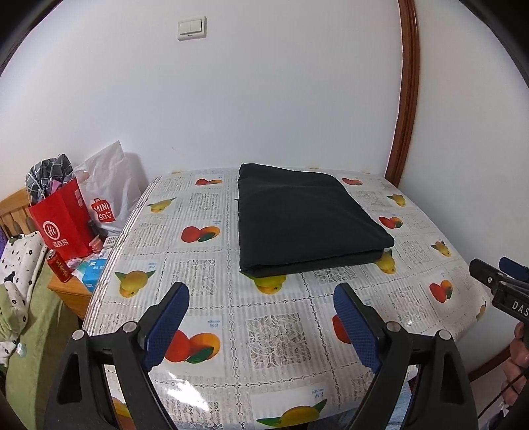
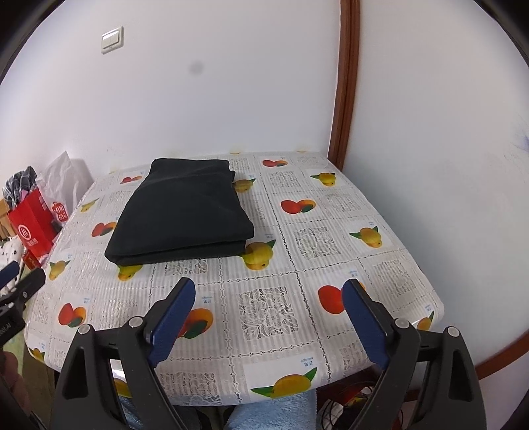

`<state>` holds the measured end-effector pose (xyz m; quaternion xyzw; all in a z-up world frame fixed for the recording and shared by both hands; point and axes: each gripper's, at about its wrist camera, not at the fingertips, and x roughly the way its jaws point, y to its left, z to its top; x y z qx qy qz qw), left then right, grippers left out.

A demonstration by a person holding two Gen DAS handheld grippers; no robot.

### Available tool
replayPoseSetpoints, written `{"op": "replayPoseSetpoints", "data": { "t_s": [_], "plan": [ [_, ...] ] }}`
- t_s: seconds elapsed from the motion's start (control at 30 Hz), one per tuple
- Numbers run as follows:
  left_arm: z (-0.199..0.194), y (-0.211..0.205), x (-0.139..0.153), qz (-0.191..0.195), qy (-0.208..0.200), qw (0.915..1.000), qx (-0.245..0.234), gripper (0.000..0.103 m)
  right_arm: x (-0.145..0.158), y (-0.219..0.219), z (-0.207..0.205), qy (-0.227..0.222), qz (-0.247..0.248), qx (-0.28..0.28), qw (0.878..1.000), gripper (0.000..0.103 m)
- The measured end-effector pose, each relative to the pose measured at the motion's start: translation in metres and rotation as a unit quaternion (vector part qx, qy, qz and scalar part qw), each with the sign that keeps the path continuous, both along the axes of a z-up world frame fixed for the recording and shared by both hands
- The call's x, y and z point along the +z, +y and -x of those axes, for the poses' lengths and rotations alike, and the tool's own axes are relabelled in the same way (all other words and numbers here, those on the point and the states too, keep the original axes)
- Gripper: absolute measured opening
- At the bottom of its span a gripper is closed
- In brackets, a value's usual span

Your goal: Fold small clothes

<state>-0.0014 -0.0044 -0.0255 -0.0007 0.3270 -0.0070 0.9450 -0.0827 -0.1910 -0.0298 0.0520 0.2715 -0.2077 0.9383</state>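
Folded black garment (image 1: 307,221) lying flat on the far half of the fruit-print tablecloth (image 1: 271,330), near the wall. I hold the left gripper (image 1: 261,297) and right gripper (image 2: 269,294) short of it over the cloth's near edge, jaws spread wide, nothing between them.

You've got 1 folded dark garment (image 1: 307,218) on 1 counter (image 1: 211,297) w/ a fruit-print cover. 2 grippers: left gripper (image 1: 261,317) & right gripper (image 2: 267,314), each w/ 2 blue pads, both spread wide, nothing between. Off the counter's left side: 2 bags, i.e. 1 red bag (image 1: 64,221) & 1 white bag (image 1: 105,195), plus 1 red can (image 1: 59,266) & 1 blue box (image 1: 94,278). On the wall: 1 light switch (image 1: 191,28).
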Motion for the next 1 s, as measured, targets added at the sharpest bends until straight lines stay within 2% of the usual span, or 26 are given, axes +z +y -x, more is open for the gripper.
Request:
{"op": "replayPoseSetpoints", "data": {
  "t_s": [1.0],
  "plan": [
    [-0.001,0.006,-0.008,0.015,0.008,0.9998,0.007,0.089,-0.007,0.016,-0.002,0.01,0.02,-0.007,1.0,0.09]
  ]
}}
